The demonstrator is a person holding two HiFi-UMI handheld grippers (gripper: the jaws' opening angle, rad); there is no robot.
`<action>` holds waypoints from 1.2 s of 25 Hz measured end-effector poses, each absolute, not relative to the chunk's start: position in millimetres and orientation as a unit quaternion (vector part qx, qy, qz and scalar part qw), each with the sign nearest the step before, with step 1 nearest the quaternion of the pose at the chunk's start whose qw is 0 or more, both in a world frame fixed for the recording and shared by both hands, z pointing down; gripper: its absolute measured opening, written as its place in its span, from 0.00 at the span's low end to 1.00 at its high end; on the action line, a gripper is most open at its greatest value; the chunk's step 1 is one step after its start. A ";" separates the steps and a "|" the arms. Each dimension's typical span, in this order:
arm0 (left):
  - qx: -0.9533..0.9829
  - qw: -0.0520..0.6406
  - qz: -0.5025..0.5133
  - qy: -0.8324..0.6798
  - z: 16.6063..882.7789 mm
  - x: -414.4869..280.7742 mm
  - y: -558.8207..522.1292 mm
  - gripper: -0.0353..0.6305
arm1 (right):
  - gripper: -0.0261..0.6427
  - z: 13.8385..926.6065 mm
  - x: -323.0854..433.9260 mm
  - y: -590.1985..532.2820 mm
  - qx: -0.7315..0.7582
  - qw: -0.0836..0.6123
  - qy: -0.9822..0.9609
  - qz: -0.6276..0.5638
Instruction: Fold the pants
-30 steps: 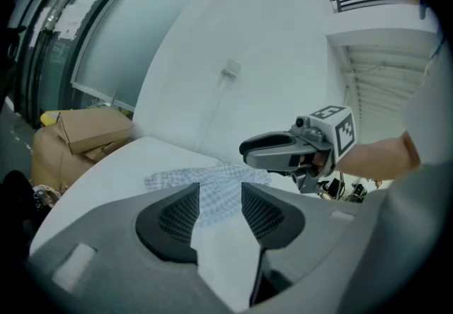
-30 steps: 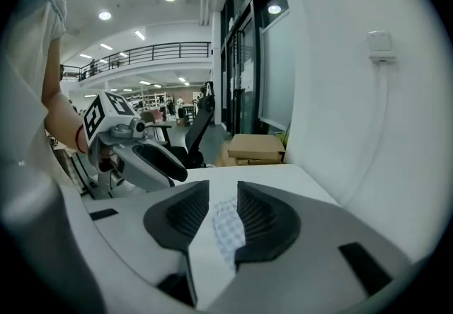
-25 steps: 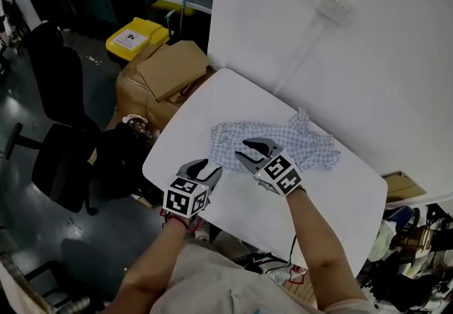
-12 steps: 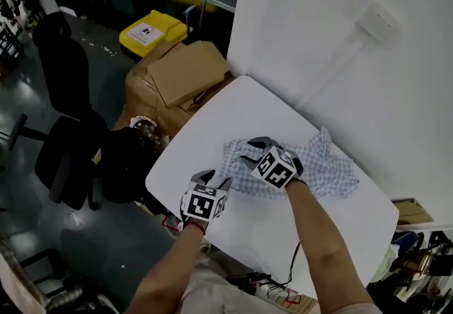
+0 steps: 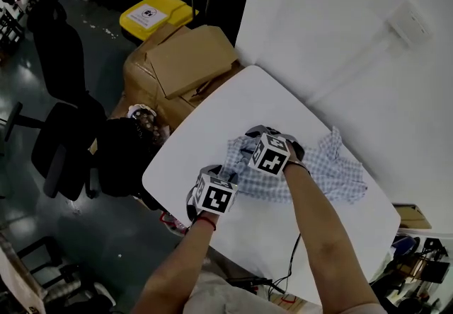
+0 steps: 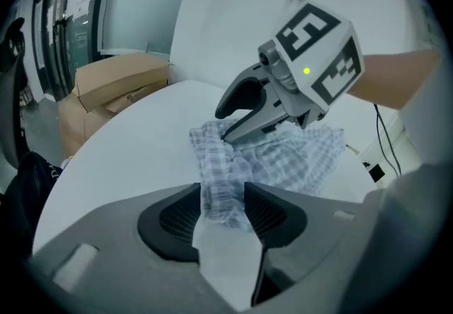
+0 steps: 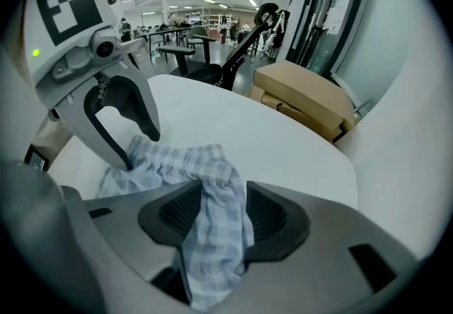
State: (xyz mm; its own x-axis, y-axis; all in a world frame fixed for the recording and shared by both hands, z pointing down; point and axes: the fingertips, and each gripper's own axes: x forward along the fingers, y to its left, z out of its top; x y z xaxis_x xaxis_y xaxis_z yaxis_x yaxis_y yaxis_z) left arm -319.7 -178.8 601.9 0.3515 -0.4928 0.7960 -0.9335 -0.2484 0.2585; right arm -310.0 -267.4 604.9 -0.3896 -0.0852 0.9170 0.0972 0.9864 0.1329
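The blue-checked pants [image 5: 327, 170] lie crumpled on the round white table [image 5: 212, 125]. Both grippers are down at the cloth's left end. My left gripper [image 5: 226, 177] straddles the near corner of the cloth [image 6: 216, 164]; a fold lies between its pads [image 6: 177, 217], and its jaws have just been opening. My right gripper [image 5: 248, 144] straddles the far corner, where a bunched fold [image 7: 212, 199] fills the gap between its pads [image 7: 272, 217]; its jaws have also just been opening. Each gripper shows in the other's view, the right gripper [image 6: 237, 121] and the left gripper [image 7: 138, 146], tips on the cloth.
Cardboard boxes [image 5: 187, 58] stand just past the table's far left edge, with a yellow bin [image 5: 148, 15] behind them. A black office chair [image 5: 64, 129] stands on the floor at left. A white wall with an outlet [image 5: 414, 22] runs along the table's right side.
Both grippers have come down from above the table's near edge onto the left end of the pants. The cloth now lies between both pairs of jaws.
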 end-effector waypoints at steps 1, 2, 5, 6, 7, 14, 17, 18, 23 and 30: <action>0.732 0.370 0.307 -0.483 604.6 -317.9 -178.2 0.34 | 0.35 608.7 -310.2 -267.6 -0.009 0.556 -0.828 -0.079; 0.731 0.367 0.317 -0.481 606.8 -317.0 -177.6 0.31 | 0.35 611.5 -310.8 -267.5 -0.014 0.557 -0.827 -0.072; 0.732 0.364 0.323 -0.477 609.5 -319.9 -177.4 0.24 | 0.34 614.9 -313.0 -267.3 -0.028 0.556 -0.830 -0.046; 0.734 0.366 0.319 -0.475 609.8 -321.5 -177.1 0.23 | 0.33 615.6 -313.4 -266.5 -0.035 0.555 -0.830 -0.037; 0.735 0.370 0.316 -0.473 609.9 -323.0 -176.4 0.22 | 0.31 616.4 -313.9 -264.9 -0.043 0.554 -0.831 -0.029; 0.730 0.383 0.337 -0.455 610.5 -357.5 -154.9 0.21 | 0.20 614.2 -346.8 -244.2 -0.067 0.542 -0.837 -0.030; 0.726 0.371 0.360 -0.454 610.6 -394.7 -143.4 0.21 | 0.19 611.3 -374.2 -233.1 -0.056 0.533 -0.844 -0.024; 0.723 0.366 0.368 -0.456 610.6 -408.9 -140.5 0.21 | 0.18 610.4 -384.7 -229.2 -0.049 0.528 -0.848 -0.021; 0.701 0.354 0.398 -0.474 614.3 -467.0 -128.7 0.21 | 0.17 607.2 -432.7 -216.6 -0.005 0.506 -0.863 -0.007; 0.689 0.354 0.424 -0.469 617.9 -502.5 -116.8 0.21 | 0.17 609.0 -465.3 -205.8 0.026 0.488 -0.872 0.018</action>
